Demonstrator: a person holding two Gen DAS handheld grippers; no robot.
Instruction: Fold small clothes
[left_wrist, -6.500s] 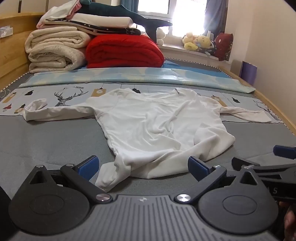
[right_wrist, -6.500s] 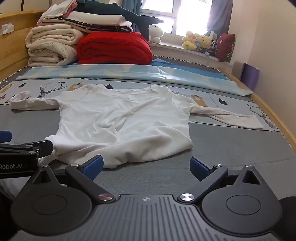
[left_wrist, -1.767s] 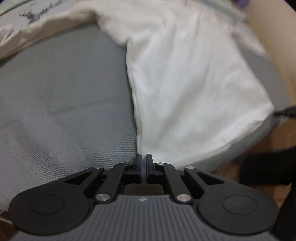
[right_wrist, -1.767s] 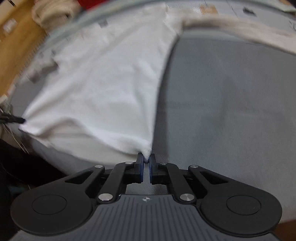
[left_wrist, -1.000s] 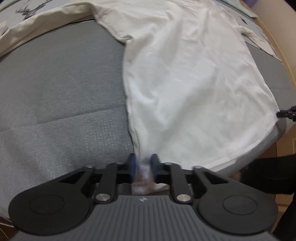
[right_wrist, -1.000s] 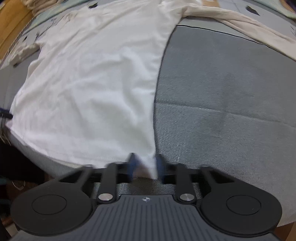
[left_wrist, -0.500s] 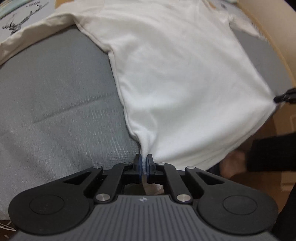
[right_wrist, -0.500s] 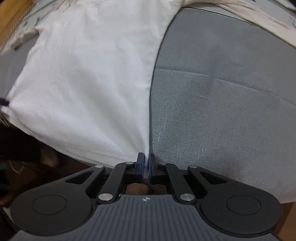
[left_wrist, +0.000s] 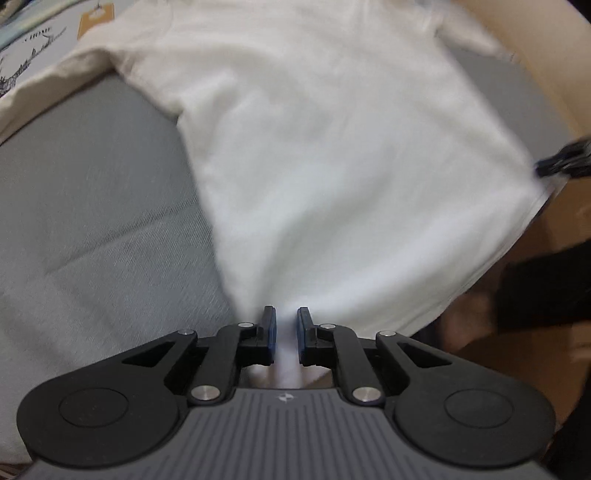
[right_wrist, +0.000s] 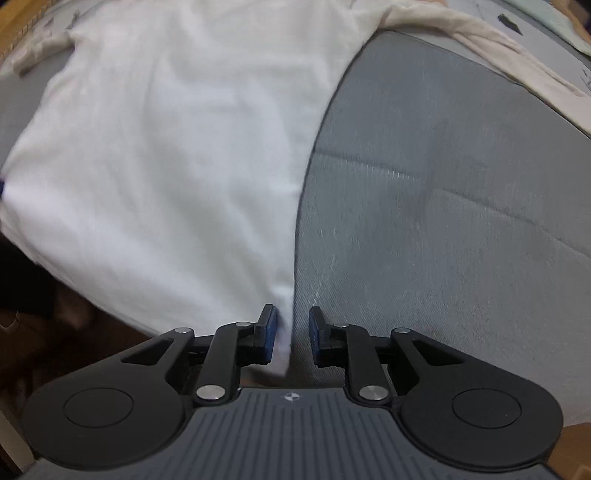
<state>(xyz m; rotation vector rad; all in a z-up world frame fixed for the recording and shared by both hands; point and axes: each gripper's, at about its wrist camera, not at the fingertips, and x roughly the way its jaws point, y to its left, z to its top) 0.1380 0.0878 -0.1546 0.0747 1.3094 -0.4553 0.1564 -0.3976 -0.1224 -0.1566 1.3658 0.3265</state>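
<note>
Here we log the left hand-held gripper (left_wrist: 285, 334) with its blue-padded jaws slightly parted; the lower left corner of the white long-sleeved shirt (left_wrist: 332, 155) lies in the gap, and we cannot tell whether the pads touch it. The shirt is spread front-up across the grey bed cover (left_wrist: 92, 206), its hem reaching the near edge of the bed and its left sleeve (left_wrist: 48, 88) running out toward the printed sheet (left_wrist: 33, 40). At the far right of the left wrist view we see the other gripper's dark tip at the opposite hem corner, blurred. In the right wrist view, the right hand-held gripper (right_wrist: 291, 334) is parted a little wider, with the shirt's lower right corner (right_wrist: 282, 343) hanging loosely between the pads, against the left one. The right sleeve (right_wrist: 498, 48) trails off to the upper right over the cover.
</note>
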